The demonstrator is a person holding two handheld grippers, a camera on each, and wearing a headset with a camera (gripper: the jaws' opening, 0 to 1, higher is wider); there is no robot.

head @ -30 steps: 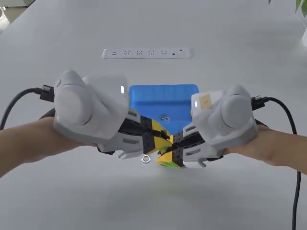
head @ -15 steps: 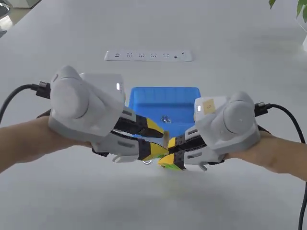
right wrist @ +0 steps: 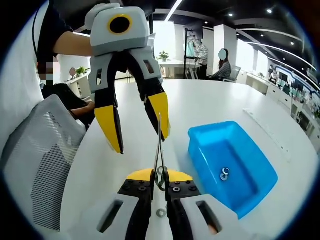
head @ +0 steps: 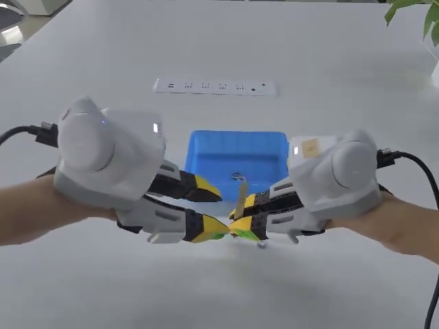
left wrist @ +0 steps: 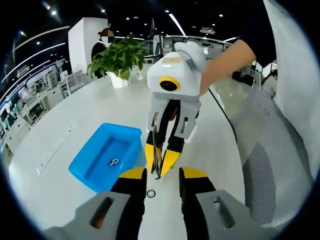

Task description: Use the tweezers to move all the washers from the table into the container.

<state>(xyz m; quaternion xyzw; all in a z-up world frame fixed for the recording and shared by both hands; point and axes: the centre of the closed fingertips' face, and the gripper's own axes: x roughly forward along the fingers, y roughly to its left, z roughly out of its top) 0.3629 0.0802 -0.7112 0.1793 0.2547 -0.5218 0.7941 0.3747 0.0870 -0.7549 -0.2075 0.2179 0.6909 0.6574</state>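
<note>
I held the tweezers [right wrist: 160,145] clamped in the right hand-held gripper [right wrist: 160,181], its jaws pinched narrow on the handle end so the tips reached forward. The left hand-held gripper [left wrist: 162,175] faced it with jaws spread wide and gripping nothing; I judged it was placed to squeeze the tweezer arms. Both pointed inward, nose to nose, low over the white worktop [head: 329,62]. One washer [left wrist: 150,193] lay loose on the worktop beneath them, at 6 o'clock of the blue container [head: 199,147] (two washers [right wrist: 225,173] already lay inside).
</note>
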